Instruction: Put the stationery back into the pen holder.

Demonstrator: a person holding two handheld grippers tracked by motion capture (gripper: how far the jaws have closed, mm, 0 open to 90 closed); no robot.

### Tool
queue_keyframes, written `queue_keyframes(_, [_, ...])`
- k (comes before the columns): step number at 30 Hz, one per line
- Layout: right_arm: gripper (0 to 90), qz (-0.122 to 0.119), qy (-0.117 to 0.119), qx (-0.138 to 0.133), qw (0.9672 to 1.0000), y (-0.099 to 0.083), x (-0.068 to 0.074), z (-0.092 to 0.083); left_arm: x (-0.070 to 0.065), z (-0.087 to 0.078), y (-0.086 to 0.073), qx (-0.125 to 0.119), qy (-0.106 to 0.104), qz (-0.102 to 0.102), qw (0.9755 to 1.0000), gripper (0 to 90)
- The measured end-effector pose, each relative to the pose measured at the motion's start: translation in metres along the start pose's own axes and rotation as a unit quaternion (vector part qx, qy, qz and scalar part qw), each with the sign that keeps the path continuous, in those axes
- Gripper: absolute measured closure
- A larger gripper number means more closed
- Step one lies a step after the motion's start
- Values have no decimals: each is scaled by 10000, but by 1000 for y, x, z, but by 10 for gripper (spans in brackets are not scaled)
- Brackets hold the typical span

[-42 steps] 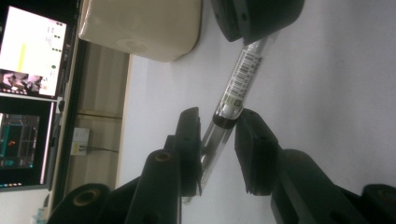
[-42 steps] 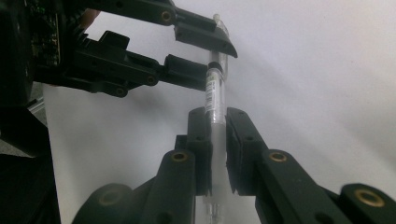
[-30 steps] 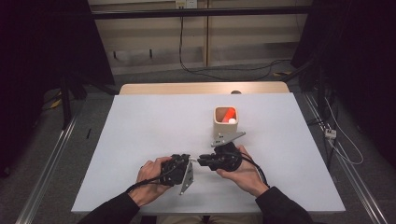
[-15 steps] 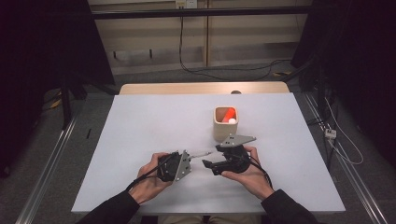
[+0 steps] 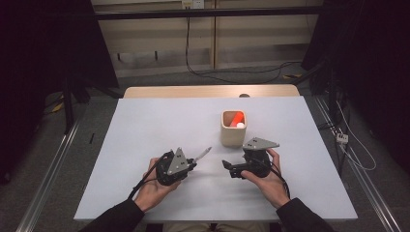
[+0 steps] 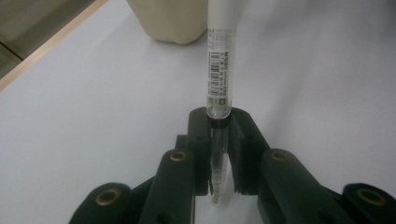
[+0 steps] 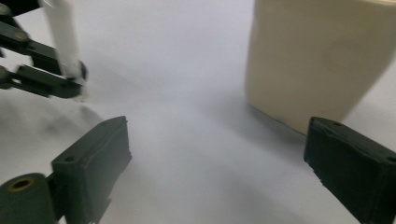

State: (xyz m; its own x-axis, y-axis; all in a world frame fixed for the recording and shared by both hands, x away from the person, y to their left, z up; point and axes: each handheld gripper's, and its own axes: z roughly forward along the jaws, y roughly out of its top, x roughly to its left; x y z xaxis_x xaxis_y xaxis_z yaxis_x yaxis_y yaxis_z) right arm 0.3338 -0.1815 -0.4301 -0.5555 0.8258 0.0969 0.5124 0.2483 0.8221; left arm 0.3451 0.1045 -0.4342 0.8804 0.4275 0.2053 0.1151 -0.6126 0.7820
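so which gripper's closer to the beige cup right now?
Right. The right gripper sits just below the beige cup, jaws open and empty. The left gripper is farther off to the cup's lower left, shut on a pen pointing toward it.

**One camera overhead, two riding low on the grippers**

The high view looks forward and down from above the person's side, taking in the whole white surface. The left gripper view sits close above the surface, looking along its jaws toward the beige cup. The right gripper view, equally low, shares that cup and the pen.
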Motion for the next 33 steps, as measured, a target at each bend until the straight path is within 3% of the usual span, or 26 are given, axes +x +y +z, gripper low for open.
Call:
queue_keyframes(2, [60, 73, -112, -52, 9999, -1, -3, -3, 3, -3, 0, -104, -25, -218, 9997, 804])
queue_keyframes(9, [69, 179, -450, -170, 9987, -8, -15, -14, 13, -8, -1, -237, -133, -700, 9972, 804])
queue_keyframes(13, [70, 175, -450, -297, 9984, -13, -21, -21, 16, -9, 0, -276, -162, -867, 9957, 803])
queue_keyframes(16, [84, 133, -434, -375, 9983, -16, -24, -26, 19, -9, 3, -266, -156, -873, 9957, 803])
queue_keyframes(22, [76, 113, -502, -383, 9979, -24, -31, -32, 26, -12, 13, -413, -169, -1028, 9937, 803])
queue_keyframes(25, [75, -22, -328, -416, 9986, -29, -34, -38, 32, -17, 15, -505, -170, -1123, 9922, 803])
queue_keyframes(33, [75, 17, -571, -420, 9975, -41, -43, -52, 43, -24, 20, -564, -177, -1415, 9882, 803])
